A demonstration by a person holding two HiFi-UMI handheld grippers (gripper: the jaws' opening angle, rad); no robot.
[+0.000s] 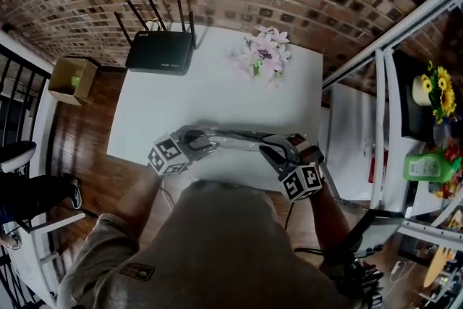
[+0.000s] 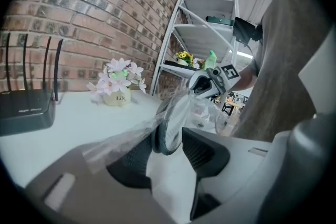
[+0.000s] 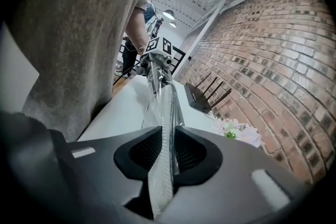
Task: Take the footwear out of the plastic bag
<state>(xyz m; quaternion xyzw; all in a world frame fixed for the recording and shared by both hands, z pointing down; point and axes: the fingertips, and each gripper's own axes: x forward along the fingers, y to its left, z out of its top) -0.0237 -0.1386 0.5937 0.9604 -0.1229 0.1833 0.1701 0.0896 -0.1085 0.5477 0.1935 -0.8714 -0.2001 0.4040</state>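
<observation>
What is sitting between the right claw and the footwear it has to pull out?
The clear plastic bag. Its film wraps the footwear, so the right claw pinches the sole through the plastic rather than touching it directly. Nothing else visible stands between them.

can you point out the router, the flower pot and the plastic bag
router [image 1: 160, 53], head view, on the top of its black body
flower pot [image 2: 118, 98], left gripper view, on the white pot's front
plastic bag [image 2: 119, 138], left gripper view, on the clear film stretched out at left
</observation>
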